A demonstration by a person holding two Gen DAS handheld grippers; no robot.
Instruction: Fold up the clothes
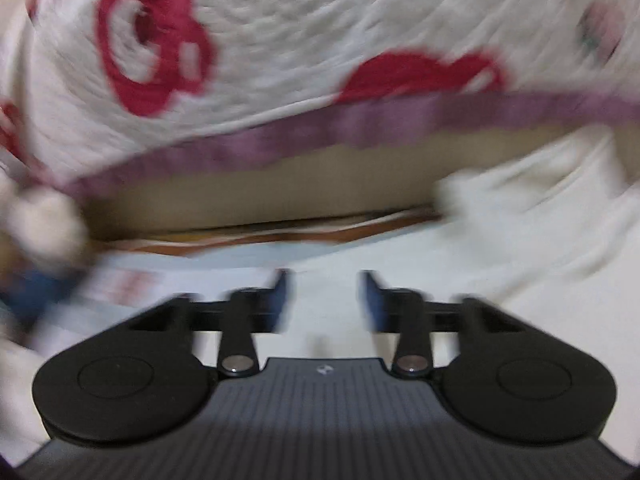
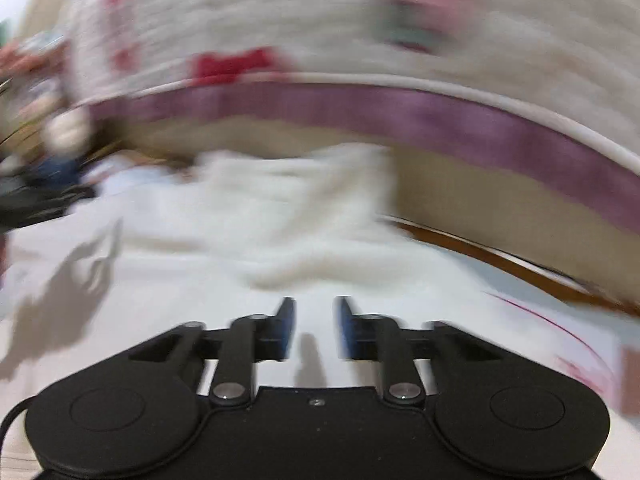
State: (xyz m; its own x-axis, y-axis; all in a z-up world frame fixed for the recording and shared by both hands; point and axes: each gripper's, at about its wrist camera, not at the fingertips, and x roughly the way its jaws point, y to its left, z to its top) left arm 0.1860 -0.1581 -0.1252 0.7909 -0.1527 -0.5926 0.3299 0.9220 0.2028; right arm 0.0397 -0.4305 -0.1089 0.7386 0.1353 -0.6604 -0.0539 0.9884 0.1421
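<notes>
Both views are smeared by motion. A white garment (image 2: 280, 208) lies crumpled on a pale sheet ahead of my right gripper (image 2: 316, 328). That gripper's blue-padded jaws stand a narrow gap apart, and only the sheet shows between them. In the left wrist view the same white garment (image 1: 540, 208) bunches at the right, beyond and to the right of my left gripper (image 1: 324, 300). The left jaws are apart too, with nothing between them, and they hover over the pale sheet (image 1: 320, 268).
A quilted white cover with red patterns (image 1: 280, 40) and a purple band (image 1: 360, 128) rises behind, above a tan side (image 1: 260, 196). It shows in the right wrist view as the purple band (image 2: 440, 116). A brown wooden edge (image 2: 500, 260) borders the sheet. Blurred clutter (image 2: 40, 120) sits far left.
</notes>
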